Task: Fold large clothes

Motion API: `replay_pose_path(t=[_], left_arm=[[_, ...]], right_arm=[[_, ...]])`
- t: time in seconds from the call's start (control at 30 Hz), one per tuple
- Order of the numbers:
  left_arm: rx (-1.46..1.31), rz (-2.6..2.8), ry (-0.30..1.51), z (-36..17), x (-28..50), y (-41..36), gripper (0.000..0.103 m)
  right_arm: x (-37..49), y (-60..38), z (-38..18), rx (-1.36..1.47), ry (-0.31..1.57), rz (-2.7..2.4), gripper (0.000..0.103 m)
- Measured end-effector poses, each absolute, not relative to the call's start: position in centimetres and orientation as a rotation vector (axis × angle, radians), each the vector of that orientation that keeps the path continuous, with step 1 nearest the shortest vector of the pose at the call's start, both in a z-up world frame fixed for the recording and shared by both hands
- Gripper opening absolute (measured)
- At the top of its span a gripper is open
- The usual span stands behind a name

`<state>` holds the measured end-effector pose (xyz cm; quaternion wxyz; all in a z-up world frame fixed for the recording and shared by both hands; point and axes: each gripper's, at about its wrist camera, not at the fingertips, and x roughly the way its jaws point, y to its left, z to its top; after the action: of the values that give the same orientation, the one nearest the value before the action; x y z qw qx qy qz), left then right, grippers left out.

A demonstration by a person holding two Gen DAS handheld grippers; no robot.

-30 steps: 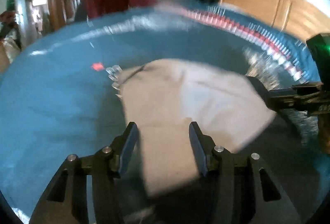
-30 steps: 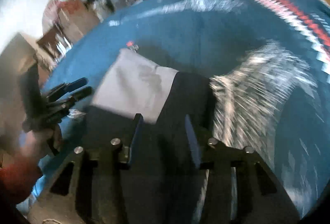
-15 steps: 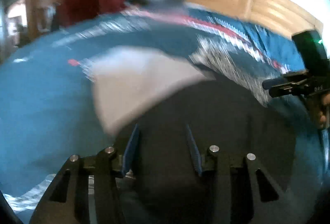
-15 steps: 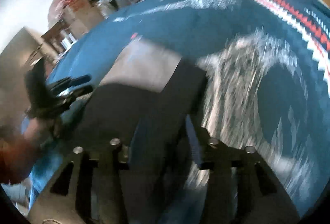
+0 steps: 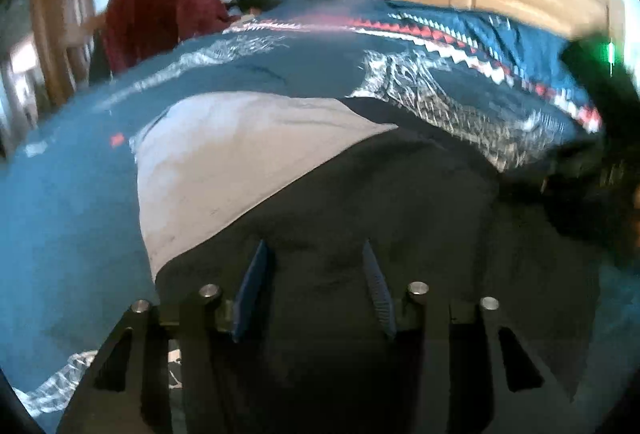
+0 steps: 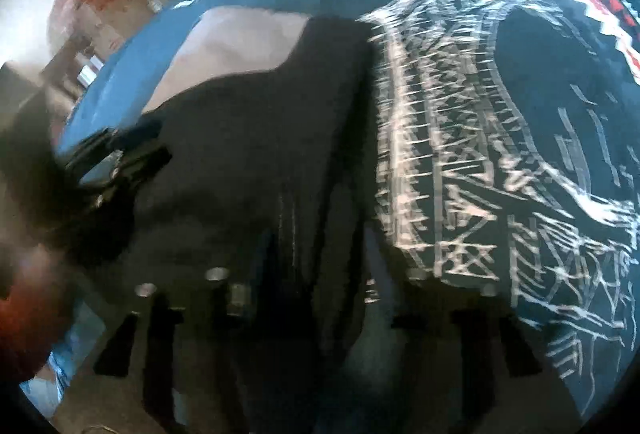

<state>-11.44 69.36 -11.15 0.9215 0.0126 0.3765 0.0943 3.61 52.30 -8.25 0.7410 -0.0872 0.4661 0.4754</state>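
On the blue patterned bedspread [image 5: 72,218] lay the garment, its dark part [image 5: 400,202] overlapping a grey panel [image 5: 224,154]. The left gripper [image 5: 316,270] hovered over the dark cloth, jaws apart. The right gripper [image 6: 316,266] was blurred; its jaw state could not be told.

blk/grey garment [image 5: 360,202], teal patterned blanket [image 5: 80,202]

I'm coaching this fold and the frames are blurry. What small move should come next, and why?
Probably lower the dark cloth onto the blue blanket. It fills the gap between the left gripper's fingers and overlaps the pale part. The right gripper is too blurred to judge.
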Motion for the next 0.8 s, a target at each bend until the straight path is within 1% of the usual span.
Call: replay_pose_path(t=[0.07,0.13,0.17,0.27,0.33,0.37,0.43,0.47,0.5,0.53,0.6,0.7,0.77,0.8], left_arm=[[0.102,0.21,0.803,-11.5,-10.8,68.4,0.047],[0.085,0.2,0.825,-10.8,-11.1,69.0,0.047],[0.048,0.216,0.833,-10.0,-11.9,69.8,0.045],[-0.114,0.247,0.74,-6.7,-16.1,72.3,0.043],[-0.151,0.188,0.689,-5.4,-19.0,72.1,0.042],[-0.135,0.136,0.697,-5.4,-20.2,71.3,0.042],[-0.023,0.037,0.8,-7.5,-21.7,68.4,0.042],[0.043,0.002,0.876,-9.5,-22.3,66.9,0.04],[0.097,0.01,0.89,-10.7,-23.2,66.0,0.04],[0.077,0.007,0.874,-10.5,-24.0,66.2,0.04],[0.006,0.023,0.851,-8.9,-24.6,67.4,0.039],[-0.074,0.062,0.72,-6.0,-25.3,68.0,0.037],[-0.057,0.027,0.694,-5.8,-24.4,66.6,0.037],[-0.036,0.005,0.731,-6.7,-23.3,65.6,0.037]], right_arm=[[3.3,52.0,-8.5,-0.23,1.02,1.02,0.033],[3.3,51.9,-8.4,-0.246,1.029,1.012,0.033],[3.1,51.9,-7.7,-0.251,1.016,1.004,0.033],[0.3,51.4,-3.4,-0.253,0.885,1.084,0.032],[-2.0,51.7,-3.3,-0.284,0.882,1.186,0.032],[-3.0,52.5,-4.3,-0.346,0.9,1.206,0.029],[-3.5,53.2,-7.6,-0.496,0.937,1.164,0.023],[-2.9,52.7,-8.3,-0.459,0.957,1.162,0.015],[-2.1,52.1,-8.7,-0.414,0.98,1.152,0.006],[-1.7,51.8,-8.7,-0.41,0.989,1.139,0.0],[-1.7,51.9,-8.4,-0.419,0.985,1.13,0.0],[-3.0,51.6,-6.3,-0.436,0.932,1.119,0.001],[-5.1,50.9,-4.8,-0.396,0.889,1.154,0.004],[-5.7,50.7,-4.4,-0.377,0.875,1.171,0.006]])
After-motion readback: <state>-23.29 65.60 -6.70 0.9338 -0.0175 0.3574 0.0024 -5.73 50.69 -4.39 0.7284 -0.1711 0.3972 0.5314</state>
